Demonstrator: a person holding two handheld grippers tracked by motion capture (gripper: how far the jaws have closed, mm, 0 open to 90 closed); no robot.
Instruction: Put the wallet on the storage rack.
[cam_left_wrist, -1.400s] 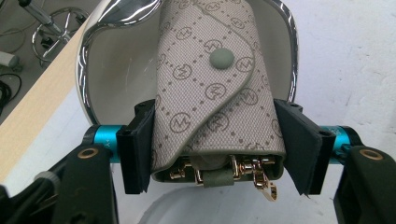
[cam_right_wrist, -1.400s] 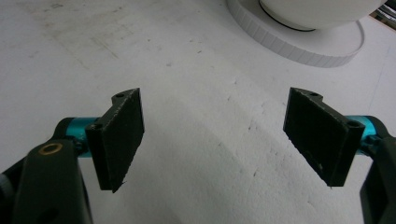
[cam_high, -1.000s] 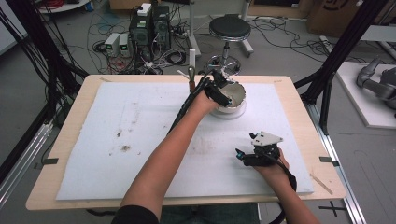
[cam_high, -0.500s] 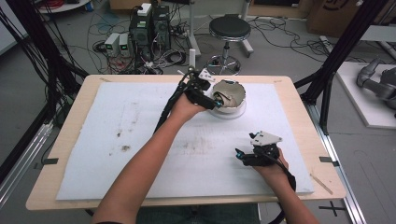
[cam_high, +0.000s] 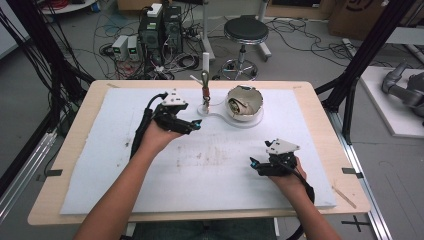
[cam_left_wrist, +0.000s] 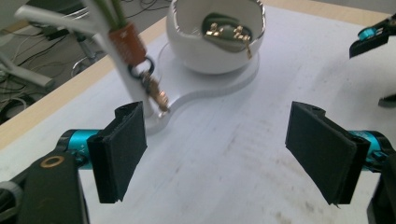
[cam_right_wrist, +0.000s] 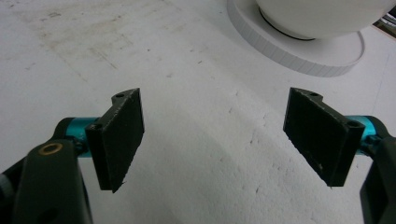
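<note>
A white bowl (cam_high: 245, 102) stands on a white base plate (cam_high: 252, 121) at the back middle of the mat, with a dark green and gold object (cam_left_wrist: 226, 30) inside it. On the plate's left end a thin post (cam_high: 205, 90) rises, and a ring with a short gold chain (cam_left_wrist: 156, 93) hangs from it. My left gripper (cam_high: 192, 125) is open, low over the mat, left of and a little nearer than the post. Its jaws stand wide apart with nothing between them (cam_left_wrist: 219, 149). My right gripper (cam_high: 255, 164) rests open at the front right, pointing left, its jaws (cam_right_wrist: 219, 140) empty.
A white foam mat (cam_high: 200, 170) covers most of the wooden table (cam_high: 75, 200); it has faint brown stains near the middle. Black frame posts stand at both sides. Behind the table are a stool (cam_high: 245, 30), computers and cables on the floor.
My left gripper has drawn back from above the bowl, moving left and toward the person, past the post. The right gripper has stayed put.
</note>
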